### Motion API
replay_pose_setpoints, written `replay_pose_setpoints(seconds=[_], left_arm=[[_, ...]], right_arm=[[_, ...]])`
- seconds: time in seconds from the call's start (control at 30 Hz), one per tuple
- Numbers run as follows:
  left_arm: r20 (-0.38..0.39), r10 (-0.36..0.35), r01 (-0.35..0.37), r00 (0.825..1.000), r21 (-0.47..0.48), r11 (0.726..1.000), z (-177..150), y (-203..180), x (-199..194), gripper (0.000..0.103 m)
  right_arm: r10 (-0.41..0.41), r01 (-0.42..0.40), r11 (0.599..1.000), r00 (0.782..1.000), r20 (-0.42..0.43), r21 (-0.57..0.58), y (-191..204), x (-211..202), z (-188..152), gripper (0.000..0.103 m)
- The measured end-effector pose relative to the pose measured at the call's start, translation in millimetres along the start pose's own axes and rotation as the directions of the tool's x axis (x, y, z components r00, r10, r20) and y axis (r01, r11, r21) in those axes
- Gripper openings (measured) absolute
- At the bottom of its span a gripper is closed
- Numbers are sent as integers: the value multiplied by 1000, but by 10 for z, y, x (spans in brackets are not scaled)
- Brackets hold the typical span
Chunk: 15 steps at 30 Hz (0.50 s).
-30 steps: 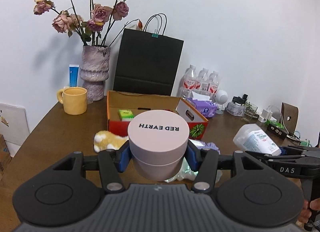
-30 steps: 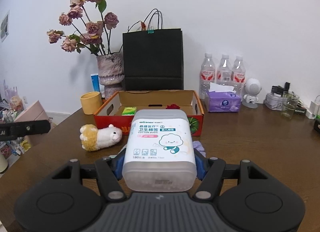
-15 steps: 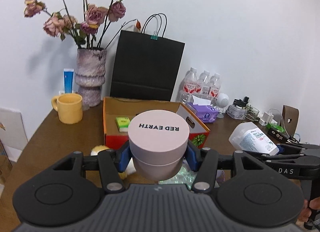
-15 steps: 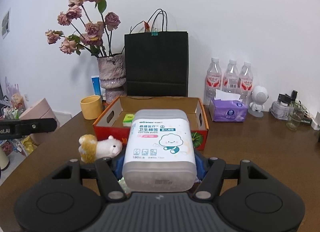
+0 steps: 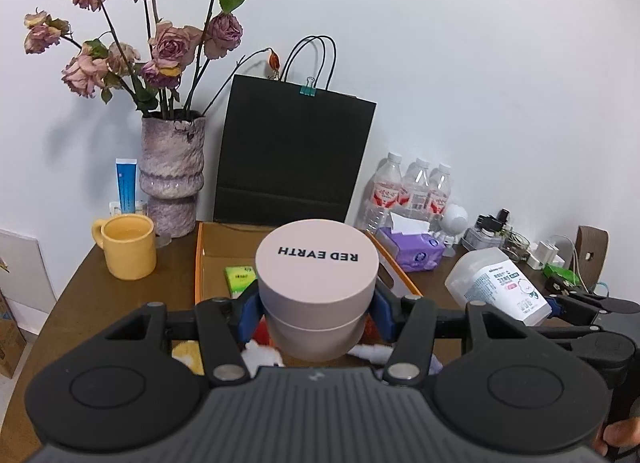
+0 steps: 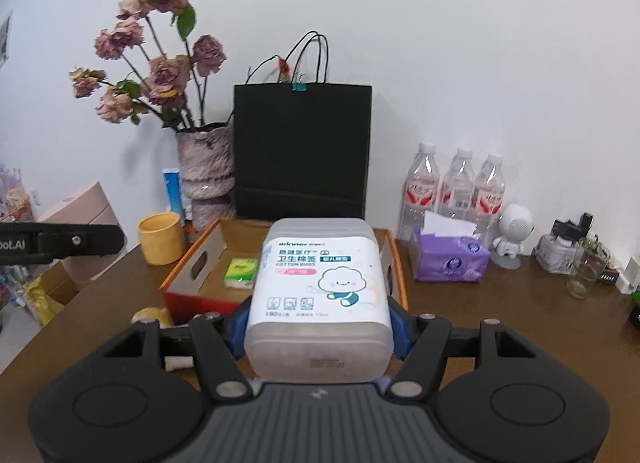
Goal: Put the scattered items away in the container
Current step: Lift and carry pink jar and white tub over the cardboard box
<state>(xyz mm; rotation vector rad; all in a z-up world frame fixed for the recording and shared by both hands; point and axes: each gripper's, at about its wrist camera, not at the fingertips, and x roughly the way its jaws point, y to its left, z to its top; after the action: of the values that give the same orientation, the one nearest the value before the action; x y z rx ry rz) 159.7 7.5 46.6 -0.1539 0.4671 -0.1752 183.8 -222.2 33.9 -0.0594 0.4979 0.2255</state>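
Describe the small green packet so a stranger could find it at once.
Start at the black paper bag against the wall; the open orange cardboard box sits in front of it. The green packet lies flat on the box floor, the only bright green thing inside.

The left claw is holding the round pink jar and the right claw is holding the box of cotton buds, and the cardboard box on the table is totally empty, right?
Not quite. The cardboard box isn't empty: the right wrist view shows a small green packet lying inside it. The rest is right: the left claw holds the round pink jar, and the right claw holds the box of cotton buds.
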Motion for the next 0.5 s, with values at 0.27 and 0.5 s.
replay_pose_setpoints(seconds=[0.27, 0.5], left_arm=[[-31, 34, -34, 999, -6, 999, 200, -34, 325, 56], [-60, 62, -63, 996, -26, 998, 301, -29, 573, 56]], right_arm=[[8, -5, 999, 998, -66, 39, -136, 368, 224, 63], [4, 0, 999, 993, -119, 33, -162, 701, 346, 63]])
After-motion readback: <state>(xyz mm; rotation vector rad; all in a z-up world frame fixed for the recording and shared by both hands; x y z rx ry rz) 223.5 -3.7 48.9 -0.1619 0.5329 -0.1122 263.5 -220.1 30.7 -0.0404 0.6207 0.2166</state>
